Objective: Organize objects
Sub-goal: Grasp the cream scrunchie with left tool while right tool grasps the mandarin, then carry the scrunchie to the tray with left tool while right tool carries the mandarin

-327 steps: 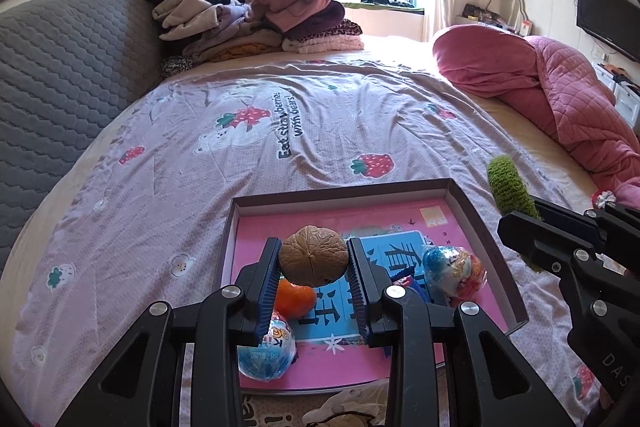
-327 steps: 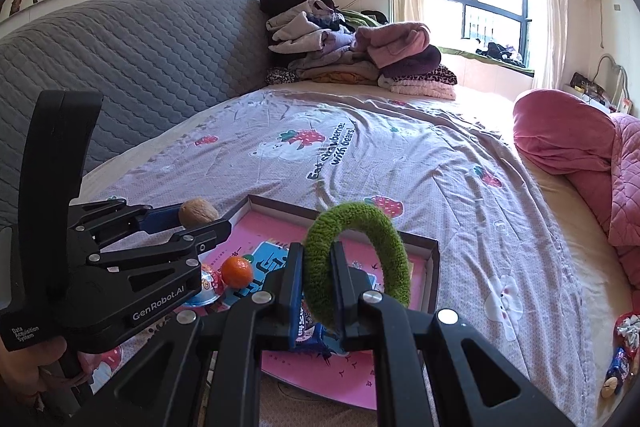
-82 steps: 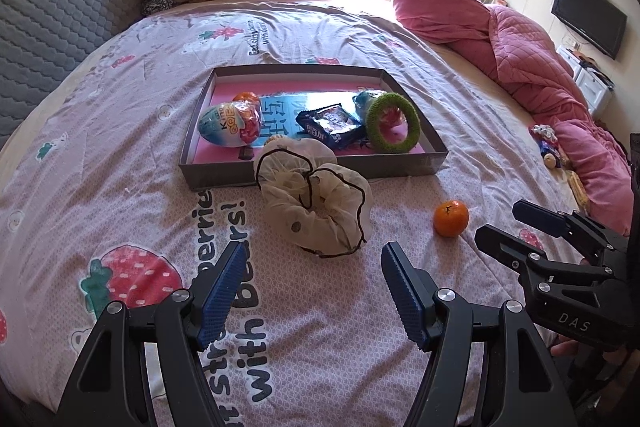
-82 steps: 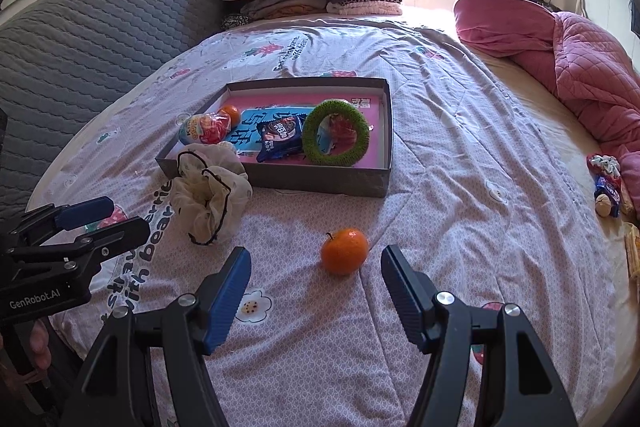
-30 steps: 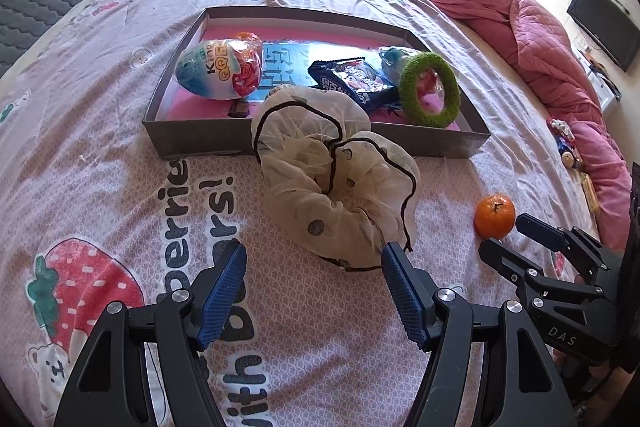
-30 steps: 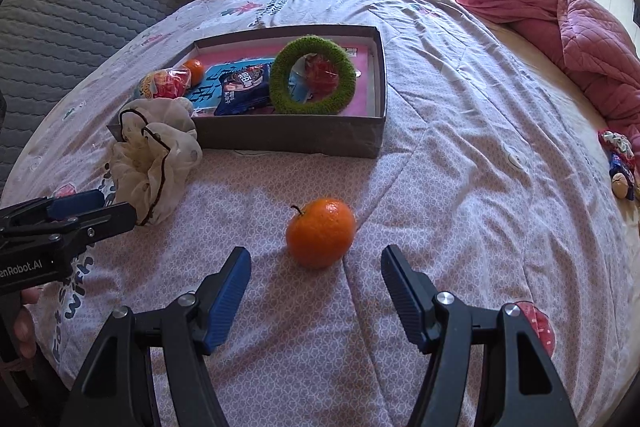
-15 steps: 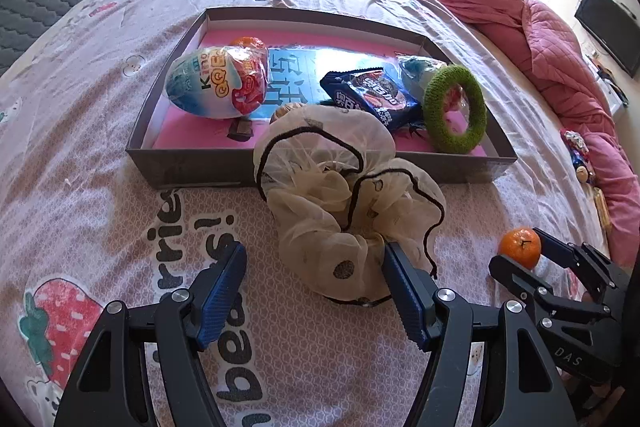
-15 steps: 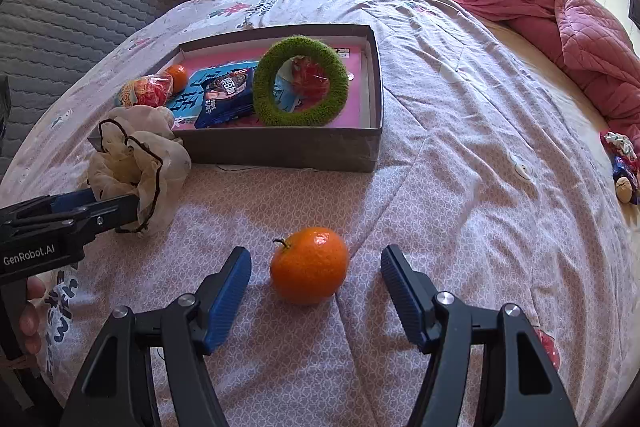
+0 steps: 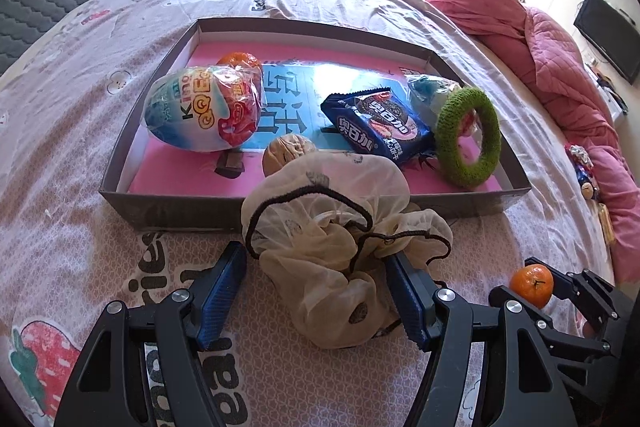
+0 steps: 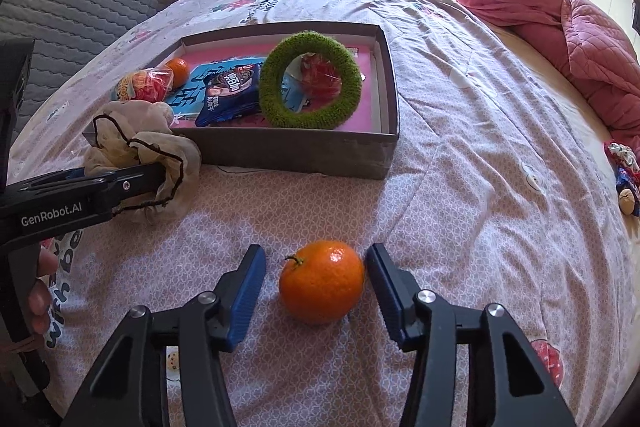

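Now, both claws: spread apart, each straddling its own thing on the bed, nothing clamped yet.
Left claw (image 9: 316, 291): wide apart around a crumpled cream mesh drawstring pouch with black cord (image 9: 340, 247), which lies between the blue pads and leans against the near wall of the box.
Right claw (image 10: 316, 291): apart around a small round orange mandarin (image 10: 322, 282); the right pad sits just beside the peel, the left pad stands further off.
Shallow grey cardboard box with pink floor (image 10: 388, 147): ahead of both claws; it holds a fuzzy green knitted ring (image 10: 310, 85), a dark blue biscuit packet (image 9: 378, 125), a foil-wrapped toy egg (image 9: 202, 109), a brown walnut (image 9: 288, 155) and another mandarin.
Doing the step well: centre the right claw on the fruit before closing, then squeeze gently so it neither rolls nor bruises.
Pouch advice: gather the bulk of the fabric, not a loose cord loop, since the mesh will likely slump.
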`<action>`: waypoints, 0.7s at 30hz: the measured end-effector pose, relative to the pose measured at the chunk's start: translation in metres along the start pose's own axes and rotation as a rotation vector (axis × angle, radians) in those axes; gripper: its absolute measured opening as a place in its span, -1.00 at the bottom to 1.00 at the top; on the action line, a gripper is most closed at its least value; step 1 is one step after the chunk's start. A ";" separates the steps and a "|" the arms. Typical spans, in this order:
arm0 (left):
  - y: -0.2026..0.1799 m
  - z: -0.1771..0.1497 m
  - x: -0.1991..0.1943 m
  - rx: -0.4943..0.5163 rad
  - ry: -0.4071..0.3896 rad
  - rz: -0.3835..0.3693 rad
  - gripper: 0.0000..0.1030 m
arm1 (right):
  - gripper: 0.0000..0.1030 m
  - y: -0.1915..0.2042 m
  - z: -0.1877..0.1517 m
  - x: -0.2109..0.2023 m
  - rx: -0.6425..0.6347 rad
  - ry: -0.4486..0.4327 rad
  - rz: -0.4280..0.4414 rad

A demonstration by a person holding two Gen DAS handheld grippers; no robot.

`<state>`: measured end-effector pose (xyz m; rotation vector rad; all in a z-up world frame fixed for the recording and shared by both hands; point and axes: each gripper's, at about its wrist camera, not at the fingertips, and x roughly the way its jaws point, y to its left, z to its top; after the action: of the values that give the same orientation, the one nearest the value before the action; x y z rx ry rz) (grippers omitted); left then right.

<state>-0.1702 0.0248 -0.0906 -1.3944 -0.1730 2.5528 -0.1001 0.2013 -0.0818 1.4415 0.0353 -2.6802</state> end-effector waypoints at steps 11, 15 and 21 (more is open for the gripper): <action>-0.001 0.005 0.006 0.007 -0.013 0.009 0.11 | -0.28 -0.003 0.002 -0.001 0.014 -0.009 0.015; 0.000 0.004 0.003 0.005 -0.023 -0.043 -0.74 | -0.28 -0.002 0.003 -0.003 0.014 -0.014 0.020; -0.012 0.003 -0.014 0.057 -0.046 -0.049 -0.83 | -0.28 0.002 0.006 -0.015 0.002 -0.043 0.037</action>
<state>-0.1640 0.0333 -0.0752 -1.2959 -0.1397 2.5311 -0.0970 0.2000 -0.0659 1.3710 0.0020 -2.6808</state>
